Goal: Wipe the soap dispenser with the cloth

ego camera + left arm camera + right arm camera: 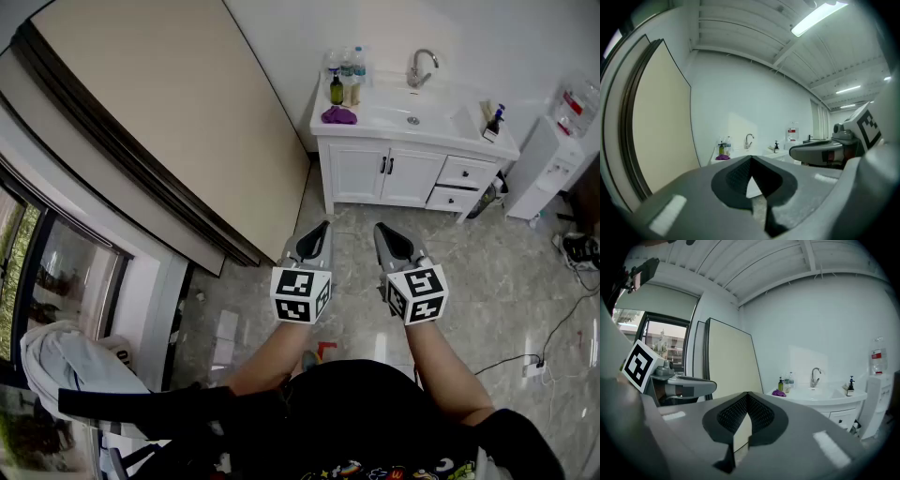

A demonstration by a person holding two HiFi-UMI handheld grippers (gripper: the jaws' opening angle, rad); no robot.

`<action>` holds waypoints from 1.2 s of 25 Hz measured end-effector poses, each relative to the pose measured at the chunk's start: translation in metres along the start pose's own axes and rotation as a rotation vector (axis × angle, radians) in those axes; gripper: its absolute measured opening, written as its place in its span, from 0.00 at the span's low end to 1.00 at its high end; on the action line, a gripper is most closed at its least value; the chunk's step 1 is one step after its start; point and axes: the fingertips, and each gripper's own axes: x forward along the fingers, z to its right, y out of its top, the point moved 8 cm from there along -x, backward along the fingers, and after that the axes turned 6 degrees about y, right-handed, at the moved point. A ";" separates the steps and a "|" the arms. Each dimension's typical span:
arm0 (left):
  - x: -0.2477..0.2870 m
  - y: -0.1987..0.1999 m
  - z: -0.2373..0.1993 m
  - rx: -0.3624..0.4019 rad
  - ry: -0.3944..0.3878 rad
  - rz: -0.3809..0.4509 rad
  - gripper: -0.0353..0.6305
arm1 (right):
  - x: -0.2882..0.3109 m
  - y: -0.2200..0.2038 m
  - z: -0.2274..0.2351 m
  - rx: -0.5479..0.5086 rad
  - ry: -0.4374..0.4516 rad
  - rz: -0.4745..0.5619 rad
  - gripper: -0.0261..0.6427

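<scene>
A white vanity (403, 169) stands against the far wall. On its left end lies a purple cloth (338, 115), and just behind it stands a green soap dispenser (336, 90). A second, dark pump bottle (493, 124) sits on the right end. My left gripper (323, 227) and right gripper (378, 229) are side by side over the floor, well short of the vanity, both shut and empty. The left gripper view shows the cloth (723, 157) and dispenser (721, 149) small and far off. The right gripper view shows the cloth (778, 393) and dispenser (780, 385) likewise.
Clear bottles (353, 66) stand by the green dispenser, with a faucet (421, 67) over the basin. A large beige board (178, 122) leans along the left wall. A white water dispenser (553, 155) stands right of the vanity. Cables and a power strip (532, 367) lie on the floor.
</scene>
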 end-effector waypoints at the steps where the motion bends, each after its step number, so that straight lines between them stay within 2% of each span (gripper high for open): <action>1: 0.001 0.000 0.003 -0.002 -0.001 0.001 0.05 | -0.002 0.000 0.002 0.001 0.001 0.001 0.07; 12: 0.016 -0.003 0.042 -0.028 0.008 -0.007 0.05 | -0.024 -0.009 0.030 -0.007 0.043 0.003 0.07; 18: 0.049 -0.013 0.056 -0.037 0.005 -0.025 0.05 | -0.011 -0.017 0.058 -0.012 0.061 -0.015 0.07; 21: 0.075 -0.021 0.044 -0.047 0.003 -0.042 0.05 | 0.013 -0.023 0.073 -0.002 0.062 -0.016 0.07; 25: 0.135 -0.032 0.009 -0.055 -0.013 -0.052 0.05 | 0.070 -0.033 0.107 0.005 0.052 -0.037 0.07; 30: 0.261 -0.031 -0.077 -0.045 -0.078 -0.059 0.05 | 0.198 -0.030 0.161 0.015 0.023 -0.069 0.07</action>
